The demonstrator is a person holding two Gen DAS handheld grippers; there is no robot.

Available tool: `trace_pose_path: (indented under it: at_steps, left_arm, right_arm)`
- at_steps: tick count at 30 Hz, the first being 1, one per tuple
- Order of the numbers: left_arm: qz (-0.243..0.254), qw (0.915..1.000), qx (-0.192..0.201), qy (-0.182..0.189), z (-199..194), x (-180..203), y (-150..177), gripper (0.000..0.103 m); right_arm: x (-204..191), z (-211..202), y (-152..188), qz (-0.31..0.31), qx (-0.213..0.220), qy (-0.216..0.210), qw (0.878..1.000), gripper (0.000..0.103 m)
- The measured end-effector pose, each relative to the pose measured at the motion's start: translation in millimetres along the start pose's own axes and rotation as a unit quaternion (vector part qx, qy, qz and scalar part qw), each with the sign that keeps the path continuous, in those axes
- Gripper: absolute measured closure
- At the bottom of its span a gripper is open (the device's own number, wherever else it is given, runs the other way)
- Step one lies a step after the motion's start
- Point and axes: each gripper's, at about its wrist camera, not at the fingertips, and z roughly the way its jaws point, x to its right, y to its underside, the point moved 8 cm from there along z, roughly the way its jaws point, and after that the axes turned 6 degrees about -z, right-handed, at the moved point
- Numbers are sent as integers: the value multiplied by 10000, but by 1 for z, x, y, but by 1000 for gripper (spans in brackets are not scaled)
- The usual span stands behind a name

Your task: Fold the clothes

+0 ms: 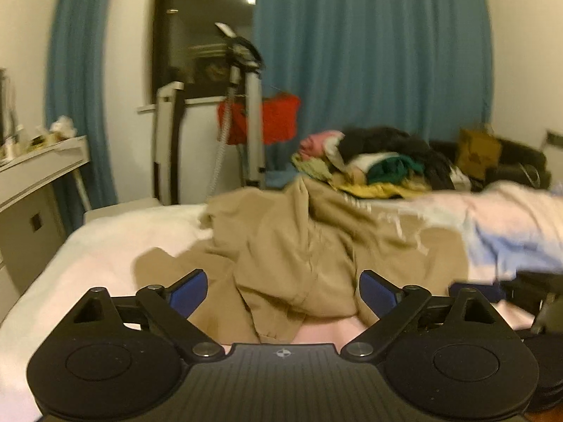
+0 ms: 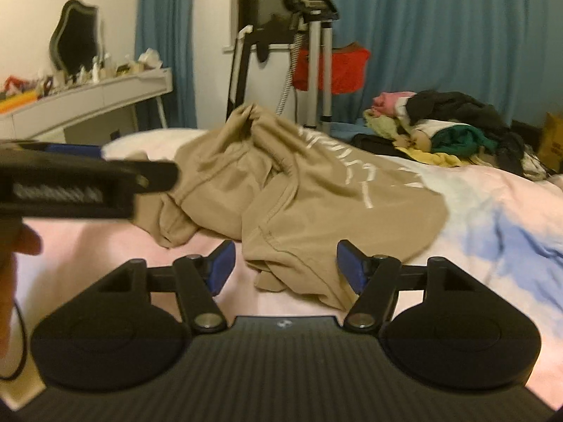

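Tan and soft, the shirt [image 1: 299,246] lies in a crumpled heap near the middle of the bed [image 1: 105,246], with white letters on one side. It looks thin and floppy, full of deep folds, with a stitched hem at the near edge.

My left gripper [image 1: 281,290] has its blue tips wide apart, with a bunched part of the shirt between them, and they hold nothing. My right gripper [image 2: 285,267] is spread wide too, with the hem lying between its tips, not pinched. I can't tell if the cloth touches the pads.

I think the big risk is grabbing too many layers at once. The cloth is piled on itself, so a pinch could catch two folds and the shirt would lift as a lump, not flat. A thin hem could also slip out of the smooth tips. The pink sheet [image 2: 475,193] under it is soft too, so I might pinch that along with the shirt.

At the far edge of the bed sits a pile of other clothes [image 1: 380,161]. A wide pull could drag the shirt into it.
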Motion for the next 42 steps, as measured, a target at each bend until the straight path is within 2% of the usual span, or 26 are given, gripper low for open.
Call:
trace_pose_path:
  at_steps: [1, 2, 5, 6, 7, 9, 14, 20, 23, 26, 31, 34, 37, 40, 42]
  left_arm:
    - [59, 10000, -2, 9, 9, -2, 5, 21]
    - [97, 10000, 3, 20, 18, -3, 9, 22]
    - [-213, 9993, 7, 321, 38, -12, 13, 33]
    - [-352, 9985, 11, 413, 42, -14, 11, 45]
    - [-475, 9977, 13, 489, 44, -16, 9, 65]
    - [-660, 9962, 70, 562, 45, -21, 6, 91]
    - [-858, 9936, 555, 475, 11, -35, -12, 96]
    - [-1061, 9862, 1063, 696, -73, -36, -43, 97]
    - [-1182, 9822, 1284, 694, -119, -36, -51, 97]
    - [-1401, 9771, 1422, 729, -163, -38, -57, 97]
    - [-1434, 9728, 1597, 877, -235, -37, -59, 97]
    - [-1165, 9819, 1226, 854, -249, -35, -30, 96]
    - [-1053, 9919, 357, 615, -230, -34, 3, 96]
    - [-890, 9952, -356, 219, -201, -30, 21, 96]
    - [-738, 9943, -767, -46, -181, -28, 31, 95]
  right_arm:
    - [-1, 6, 3, -34, -24, 18, 10000, 38]
    - [-1, 13, 5, -51, -83, 42, 9999, 38]
    - [-3, 30, 11, -127, -224, 113, 9996, 41]
    - [-5, 31, 9, -203, -194, 134, 9995, 53]
    - [-6, 32, 7, -278, -165, 155, 9994, 67]
    - [-4, 29, 3, -228, -74, 218, 9995, 82]
    - [27, 4, -11, 372, 220, 419, 9982, 89]
    - [80, -69, -31, 922, 655, 817, 9902, 91]
    - [103, -113, -36, 1291, 877, 910, 9835, 91]
    - [122, -152, -41, 1618, 1085, 913, 9766, 92]
    - [134, -214, -41, 1909, 1428, 682, 9688, 92]
    - [128, -218, -10, 2093, 993, 388, 9720, 91]
    - [121, -214, 25, 2374, 397, 83, 9706, 91]
    - [107, -184, 48, 2560, -455, -250, 9653, 90]
    - [97, -171, 55, 2452, -804, -227, 9659, 90]
